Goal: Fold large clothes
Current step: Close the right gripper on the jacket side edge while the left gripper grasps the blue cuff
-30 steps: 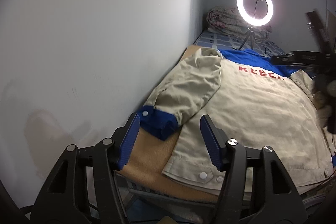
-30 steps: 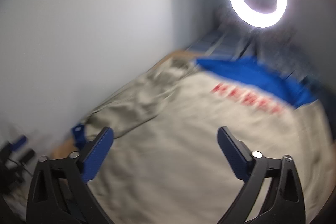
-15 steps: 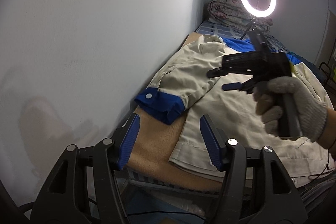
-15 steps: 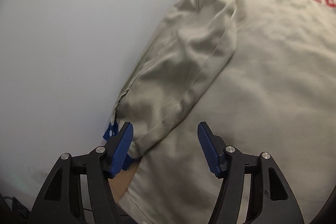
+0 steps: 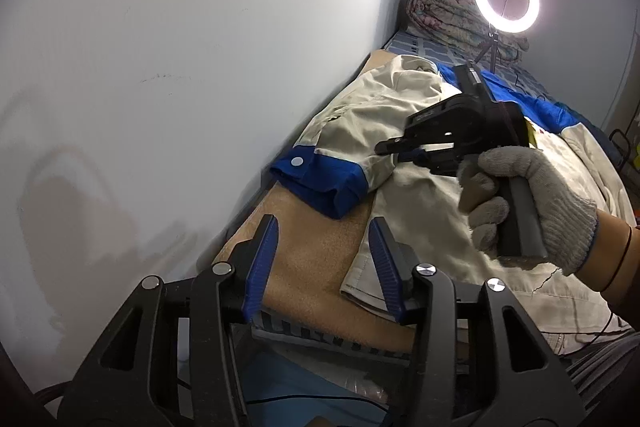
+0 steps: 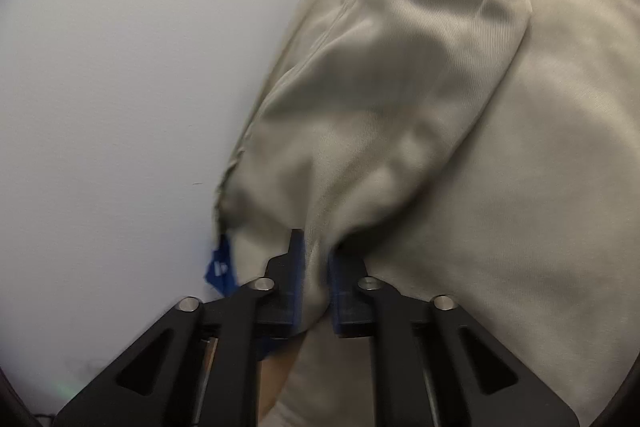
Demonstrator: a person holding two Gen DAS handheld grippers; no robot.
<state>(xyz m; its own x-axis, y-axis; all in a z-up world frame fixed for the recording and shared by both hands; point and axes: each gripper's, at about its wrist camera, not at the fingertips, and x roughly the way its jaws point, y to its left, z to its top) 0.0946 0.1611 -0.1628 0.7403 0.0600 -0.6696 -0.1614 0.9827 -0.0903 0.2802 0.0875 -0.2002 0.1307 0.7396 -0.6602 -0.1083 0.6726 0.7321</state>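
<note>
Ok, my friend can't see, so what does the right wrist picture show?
The right claw is shut on a fold of the beige jacket sleeve, near its blue cuff. The rest of the jacket spreads to the right, and a plain pale wall fills the left side.

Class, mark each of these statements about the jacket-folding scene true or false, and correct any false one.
1. The right gripper is shut on the beige sleeve. True.
2. The left gripper holds the jacket's hem. False: its jaws stand open above the tan blanket, gripping nothing.
3. The sleeve's cuff is blue with a white snap. True.
4. The ring light is switched off. False: it glows brightly.
5. The hand holding the right gripper is bare. False: it wears a grey knit glove.
</note>
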